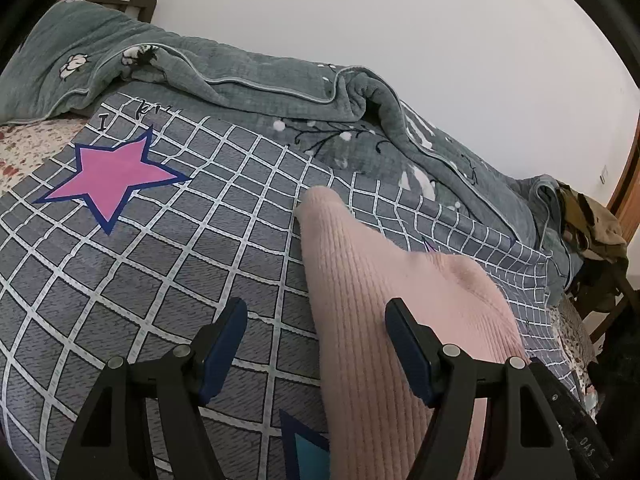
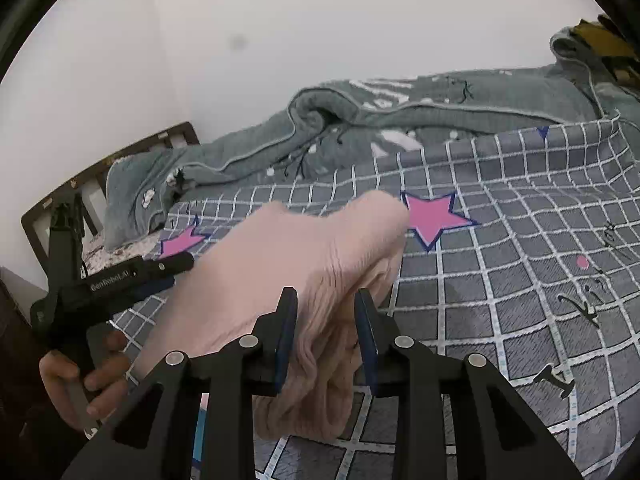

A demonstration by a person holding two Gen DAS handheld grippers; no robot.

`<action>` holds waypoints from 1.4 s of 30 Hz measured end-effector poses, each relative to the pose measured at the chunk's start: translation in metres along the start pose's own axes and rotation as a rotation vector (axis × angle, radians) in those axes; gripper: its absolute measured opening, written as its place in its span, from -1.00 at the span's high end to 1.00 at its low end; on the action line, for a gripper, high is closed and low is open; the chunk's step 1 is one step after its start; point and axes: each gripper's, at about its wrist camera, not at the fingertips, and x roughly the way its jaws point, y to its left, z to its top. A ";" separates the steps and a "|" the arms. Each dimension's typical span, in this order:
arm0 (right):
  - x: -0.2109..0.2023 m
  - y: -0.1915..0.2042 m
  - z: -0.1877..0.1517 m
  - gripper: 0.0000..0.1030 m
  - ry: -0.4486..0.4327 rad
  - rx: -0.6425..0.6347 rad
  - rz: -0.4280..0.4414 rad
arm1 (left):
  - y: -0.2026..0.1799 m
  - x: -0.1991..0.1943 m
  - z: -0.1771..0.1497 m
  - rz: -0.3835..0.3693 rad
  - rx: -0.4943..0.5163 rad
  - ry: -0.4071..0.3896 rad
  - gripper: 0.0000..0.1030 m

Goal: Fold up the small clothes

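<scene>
A pink ribbed knit garment (image 1: 372, 304) lies on the grey checked bedsheet (image 1: 160, 264), bunched and partly folded. My left gripper (image 1: 316, 332) is open just above the sheet, its right finger (image 1: 404, 340) over the garment's left edge. In the right wrist view the garment (image 2: 296, 264) is lifted in a bunch. My right gripper (image 2: 326, 320) has its jaws around a thick fold of it, pads pressing the cloth. The left gripper (image 2: 176, 270) shows at the left, held by a hand (image 2: 86, 380), beside the garment.
A grey-green quilt (image 1: 248, 80) lies crumpled along the wall side of the bed. Pink stars (image 1: 114, 176) are printed on the sheet. A wooden headboard (image 2: 100, 184) stands at one end; a chair with clothes (image 1: 592, 232) stands at the other.
</scene>
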 end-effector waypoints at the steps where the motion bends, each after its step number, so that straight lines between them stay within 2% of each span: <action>1: 0.003 0.001 0.001 0.41 0.007 -0.002 -0.002 | 0.000 0.000 0.000 0.000 0.000 0.000 -0.36; 7: 0.022 0.005 -0.001 0.43 0.064 0.002 -0.025 | -0.002 0.001 -0.001 0.001 -0.005 -0.006 -0.36; 11: 0.023 0.004 -0.002 0.62 0.068 0.011 -0.014 | -0.003 0.001 -0.001 0.001 -0.004 -0.004 -0.36; 12: 0.022 0.004 -0.001 0.70 0.066 0.017 -0.008 | -0.003 0.001 -0.001 0.000 -0.004 -0.004 -0.36; 18: 0.001 -0.004 0.007 0.78 -0.020 0.069 0.047 | -0.001 -0.003 0.000 0.000 -0.004 -0.021 -0.36; 20: -0.011 -0.008 0.010 0.78 -0.062 0.083 0.067 | 0.001 -0.004 0.001 0.000 -0.006 -0.027 -0.36; 22: -0.011 -0.013 0.012 0.78 -0.052 0.091 0.045 | 0.003 -0.005 0.002 0.002 -0.011 -0.026 -0.36; 26: 0.021 -0.024 0.000 0.70 0.098 0.140 0.014 | 0.004 -0.005 0.002 -0.016 -0.020 -0.014 -0.36; 27: 0.024 -0.023 -0.002 0.69 0.107 0.135 0.003 | 0.004 -0.005 0.002 -0.020 -0.018 -0.012 -0.36; 30: 0.018 -0.014 -0.001 0.57 0.083 0.079 -0.040 | 0.000 -0.007 0.000 -0.041 -0.004 -0.004 -0.36; 34: 0.003 -0.013 -0.001 0.54 0.055 0.046 -0.060 | -0.010 -0.006 -0.006 -0.072 0.034 0.019 -0.36; 42: -0.018 -0.012 -0.009 0.48 0.090 0.032 0.031 | -0.023 -0.009 -0.014 -0.090 0.097 0.039 -0.36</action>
